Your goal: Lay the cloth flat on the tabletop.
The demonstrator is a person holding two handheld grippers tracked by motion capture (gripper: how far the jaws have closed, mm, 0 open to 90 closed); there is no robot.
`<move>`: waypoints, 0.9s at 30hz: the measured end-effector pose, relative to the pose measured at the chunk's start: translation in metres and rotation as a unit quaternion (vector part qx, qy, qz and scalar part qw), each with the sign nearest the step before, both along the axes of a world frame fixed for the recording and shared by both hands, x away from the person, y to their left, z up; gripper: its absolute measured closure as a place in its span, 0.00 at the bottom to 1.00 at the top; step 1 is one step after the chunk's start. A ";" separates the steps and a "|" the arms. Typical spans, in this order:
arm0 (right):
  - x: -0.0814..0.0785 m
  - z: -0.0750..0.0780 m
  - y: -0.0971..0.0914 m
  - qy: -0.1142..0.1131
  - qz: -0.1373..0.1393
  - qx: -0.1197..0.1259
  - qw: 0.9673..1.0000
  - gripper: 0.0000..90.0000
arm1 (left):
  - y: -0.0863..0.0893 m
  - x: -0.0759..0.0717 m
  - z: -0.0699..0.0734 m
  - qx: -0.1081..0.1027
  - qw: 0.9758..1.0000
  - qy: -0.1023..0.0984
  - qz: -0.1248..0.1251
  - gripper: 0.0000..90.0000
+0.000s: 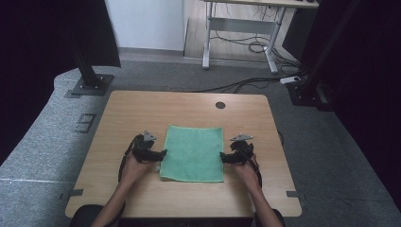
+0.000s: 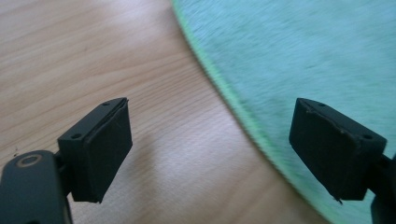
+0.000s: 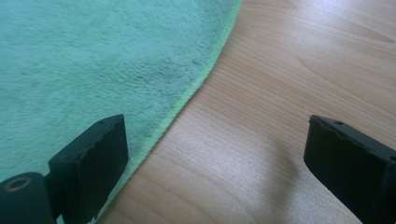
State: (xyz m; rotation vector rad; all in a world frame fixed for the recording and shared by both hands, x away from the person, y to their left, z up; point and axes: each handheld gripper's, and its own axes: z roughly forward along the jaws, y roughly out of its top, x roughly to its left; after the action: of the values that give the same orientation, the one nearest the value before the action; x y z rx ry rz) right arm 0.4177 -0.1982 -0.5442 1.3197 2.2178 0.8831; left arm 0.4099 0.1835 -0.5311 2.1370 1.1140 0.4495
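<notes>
A green cloth [image 1: 193,153] lies flat in the middle of the wooden counter [image 1: 132,109], a bit nearer the person's side. The left gripper [image 1: 161,154] sits just beside the cloth's left edge, and the right gripper [image 1: 223,157] sits just beside its right edge. Both are low over the counter, each held in a hand.

In the left gripper view, the jaws stand wide apart with nothing between the pads. One jaw is over bare wood and the other is over the cloth [image 2: 299,56], so the edge runs between them. In the right gripper view it looks the same: the jaws are released and hold nothing, with the cloth [image 3: 93,70] edge passing between them.

Here is what I think could go wrong. The cloth is thin and lies flat, so the jaws may close on air, or just slide over the top, if they are not low enough. If they press too hard on the wood, they may scrape and push the cloth away instead of pinching it. If one side grabs and the other misses, a lift would pull the cloth crooked and bunch it up. A pinch on only a tiny bit of the edge could slip out when the cloth is lifted. The two sides should grab evenly.
</notes>
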 end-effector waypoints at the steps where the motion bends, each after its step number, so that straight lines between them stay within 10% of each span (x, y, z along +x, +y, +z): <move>1: -0.003 0.004 -0.002 -0.003 0.009 0.005 1.000 0.07 | 0.001 -0.005 0.005 -0.003 1.000 0.004 -0.011 0.12; 16: -0.041 0.017 -0.014 -0.010 0.050 0.015 0.999 0.00 | 0.031 -0.052 0.017 0.012 0.999 -0.021 -0.035 0.00; 27: -0.061 0.008 -0.030 0.005 0.046 0.015 0.999 0.00 | 0.051 -0.060 -0.009 0.018 1.000 -0.001 -0.017 0.00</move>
State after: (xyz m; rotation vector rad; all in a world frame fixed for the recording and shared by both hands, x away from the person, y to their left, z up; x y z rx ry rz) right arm 0.3562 -0.2278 -0.5363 1.2454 2.2974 0.9497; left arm 0.3495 0.2341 -0.5397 2.1828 1.0746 0.4585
